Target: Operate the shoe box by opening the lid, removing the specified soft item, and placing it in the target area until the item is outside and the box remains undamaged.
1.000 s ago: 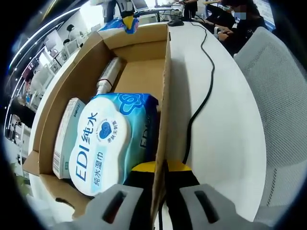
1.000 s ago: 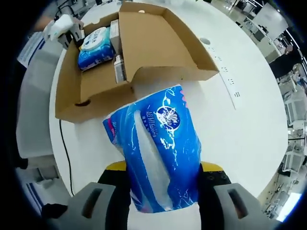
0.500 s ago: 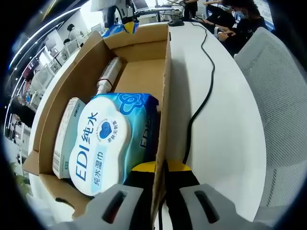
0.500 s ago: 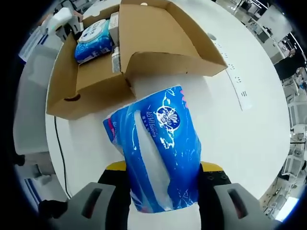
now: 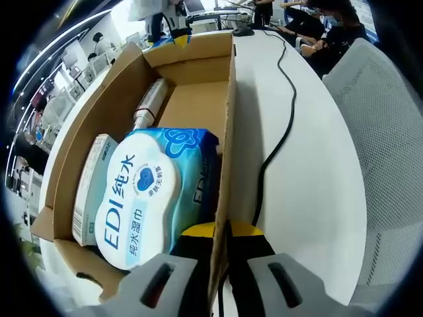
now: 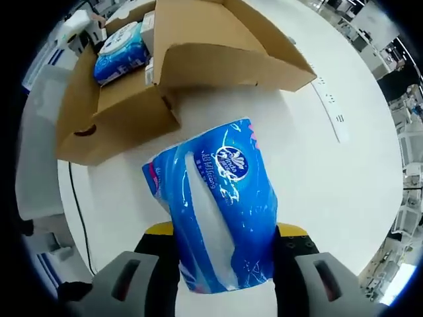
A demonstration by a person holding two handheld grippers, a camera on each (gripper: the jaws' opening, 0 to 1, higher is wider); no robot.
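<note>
The open cardboard shoe box (image 5: 198,99) lies on the white table (image 5: 310,172). Inside it are a wet-wipes pack (image 5: 149,191) marked EDI, a small white carton (image 5: 92,185) and a silvery tube (image 5: 147,105). My left gripper (image 5: 220,244) is shut on the box's right side wall, one jaw inside and one outside. In the right gripper view, my right gripper (image 6: 225,254) is shut on a blue tissue pack (image 6: 215,205), held above the table in front of the box (image 6: 119,112), whose lid (image 6: 211,39) stands open.
A black cable (image 5: 277,125) runs along the table right of the box. A white mesh chair (image 5: 383,119) stands at the table's right edge. People sit at the far end (image 5: 317,26). A white power strip (image 6: 330,109) lies on the table to the right of the box.
The right gripper has drawn the blue tissue pack further away from the box, which now sits higher and smaller in its view. The left gripper keeps its hold on the box wall.
</note>
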